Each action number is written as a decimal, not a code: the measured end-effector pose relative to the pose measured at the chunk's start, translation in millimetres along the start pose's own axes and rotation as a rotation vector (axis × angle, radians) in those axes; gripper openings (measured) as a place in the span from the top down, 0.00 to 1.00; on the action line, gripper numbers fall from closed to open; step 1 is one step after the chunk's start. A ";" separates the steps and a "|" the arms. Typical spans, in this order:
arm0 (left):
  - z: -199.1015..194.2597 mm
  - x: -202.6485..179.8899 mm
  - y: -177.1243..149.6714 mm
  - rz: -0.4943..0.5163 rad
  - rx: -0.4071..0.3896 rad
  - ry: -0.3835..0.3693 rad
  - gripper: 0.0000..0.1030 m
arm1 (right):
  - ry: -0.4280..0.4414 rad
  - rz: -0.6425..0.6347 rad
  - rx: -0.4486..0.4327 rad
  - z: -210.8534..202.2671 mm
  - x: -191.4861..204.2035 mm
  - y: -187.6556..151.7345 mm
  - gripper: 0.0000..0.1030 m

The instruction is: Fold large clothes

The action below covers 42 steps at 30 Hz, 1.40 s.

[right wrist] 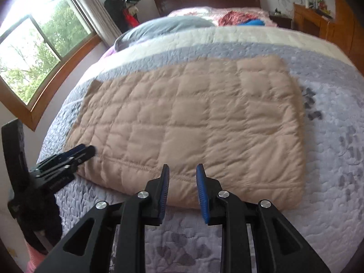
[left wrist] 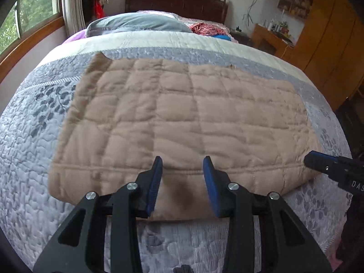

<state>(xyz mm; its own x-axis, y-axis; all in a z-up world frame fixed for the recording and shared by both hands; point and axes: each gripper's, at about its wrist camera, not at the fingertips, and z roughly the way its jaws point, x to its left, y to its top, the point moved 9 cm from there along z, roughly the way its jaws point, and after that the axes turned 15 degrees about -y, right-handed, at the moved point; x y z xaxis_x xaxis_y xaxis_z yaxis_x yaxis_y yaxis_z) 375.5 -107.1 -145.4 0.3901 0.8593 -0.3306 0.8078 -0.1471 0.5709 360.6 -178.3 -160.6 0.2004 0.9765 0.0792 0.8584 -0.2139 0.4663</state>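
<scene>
Bedroom interior in daylight. A bed covered by a grey-lilac quilted bedspread point(left wrist: 27, 159) with leaf print, a grey pillow point(left wrist: 138, 24) near the dark wooden headboard point(left wrist: 175, 3). Wood-framed windows point(right wrist: 34, 52) with pale curtains point(left wrist: 72, 6) face green trees; an orange-brown wooden wardrobe point(left wrist: 329, 45) and cluttered desk point(left wrist: 273, 37) line the opposite wall

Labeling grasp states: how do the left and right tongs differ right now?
Left tongs have a wider gap than right tongs, though both are open. Left tongs sit over the left part of the tan quilted garment's near edge; right tongs sit over its right part. Both have blue pads, hold nothing, and face the bed's grey quilt.
</scene>
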 end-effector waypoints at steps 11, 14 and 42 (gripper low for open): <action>32.5 20.8 -20.0 -0.008 0.016 -0.022 0.64 | -0.070 -0.015 0.055 63.6 1.0 -20.4 0.80; 34.2 21.1 -21.6 -0.004 0.009 -0.016 0.64 | -0.070 -0.007 0.039 65.0 1.3 -20.9 0.80; 14.6 10.5 -37.8 0.012 0.053 -0.034 0.65 | 0.012 -0.077 0.039 43.2 19.3 -42.0 0.79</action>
<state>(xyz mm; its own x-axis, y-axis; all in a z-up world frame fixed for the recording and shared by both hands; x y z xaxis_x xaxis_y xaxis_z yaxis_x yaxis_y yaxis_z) 355.6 -99.6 -181.5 0.4143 0.8401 -0.3501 0.8249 -0.1840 0.5345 348.8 -151.6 -216.6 0.1281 0.9902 0.0551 0.8887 -0.1393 0.4368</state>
